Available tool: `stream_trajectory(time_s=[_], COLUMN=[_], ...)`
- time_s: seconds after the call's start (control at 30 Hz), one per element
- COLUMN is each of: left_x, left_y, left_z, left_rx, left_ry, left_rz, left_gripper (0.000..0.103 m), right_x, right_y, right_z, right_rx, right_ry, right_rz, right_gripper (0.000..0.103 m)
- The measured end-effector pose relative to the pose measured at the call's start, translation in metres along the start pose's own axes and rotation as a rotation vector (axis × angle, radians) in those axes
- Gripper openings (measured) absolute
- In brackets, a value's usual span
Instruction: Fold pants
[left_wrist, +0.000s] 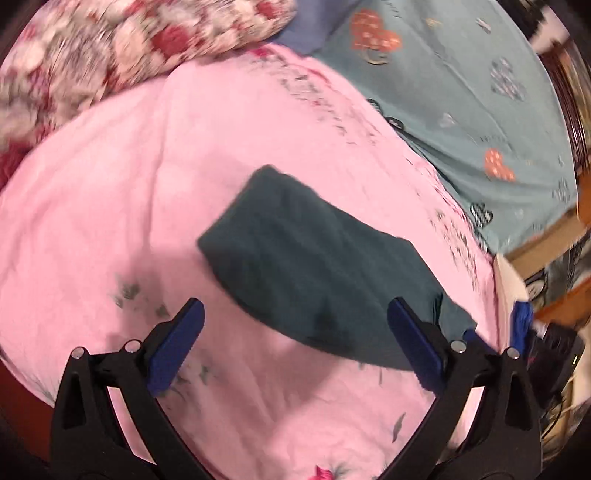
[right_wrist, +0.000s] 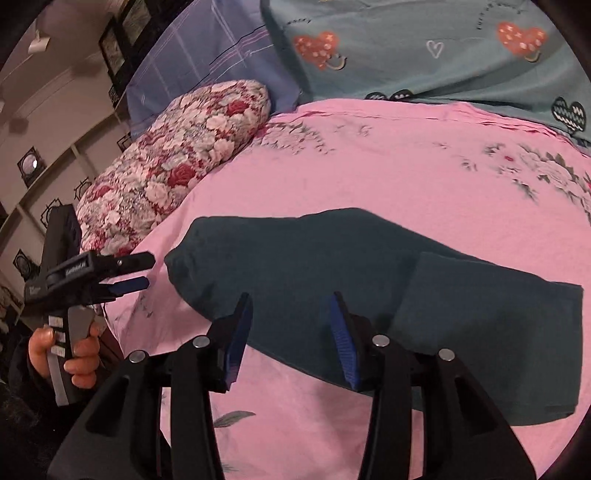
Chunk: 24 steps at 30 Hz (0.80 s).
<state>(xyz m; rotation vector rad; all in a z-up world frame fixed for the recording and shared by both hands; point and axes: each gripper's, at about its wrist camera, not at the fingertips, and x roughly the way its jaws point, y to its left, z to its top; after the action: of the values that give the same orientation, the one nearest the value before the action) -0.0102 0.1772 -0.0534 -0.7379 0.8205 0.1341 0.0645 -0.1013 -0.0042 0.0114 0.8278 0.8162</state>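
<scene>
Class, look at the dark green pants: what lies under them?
The pants lie folded on a pink flowered sheet, which shows all around them. The part of the sheet beneath them is covered, so anything there is hidden.

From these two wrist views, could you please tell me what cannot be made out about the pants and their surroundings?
- Pants: the near edge in the right wrist view is hidden behind the right gripper.
- Pants' right end in the left wrist view: covered by the left gripper.
- Floral pillow: motion-blurred in the left wrist view.
</scene>
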Motion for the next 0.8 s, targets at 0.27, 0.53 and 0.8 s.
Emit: stream_trajectory(time_s=[0.27, 0.53, 0.8], left_x=[0.031, 0.064, 0.043], left_y=[0.018, 0.022, -0.019], left_z=[0.021, 0.022, 0.017], left_rx=[-0.124, -0.181, -0.026], left_ry=[-0.004, 0.106, 0.029], left_rz=[-0.070, -0.140, -0.129], left_gripper=[0.099, 0.013, 0.010], right_x=[0.022, 0.034, 0.053], right_y=[0.008, 0.003, -0.011], right_z=[0.001, -0.008, -0.015], right_rx=[-0.029, -0.034, -0.013], right_ry=[0.028, 0.064, 0.121], right_rz=[-0.035, -0.043, -0.045], right_gripper=[0.044, 0.044, 0.038])
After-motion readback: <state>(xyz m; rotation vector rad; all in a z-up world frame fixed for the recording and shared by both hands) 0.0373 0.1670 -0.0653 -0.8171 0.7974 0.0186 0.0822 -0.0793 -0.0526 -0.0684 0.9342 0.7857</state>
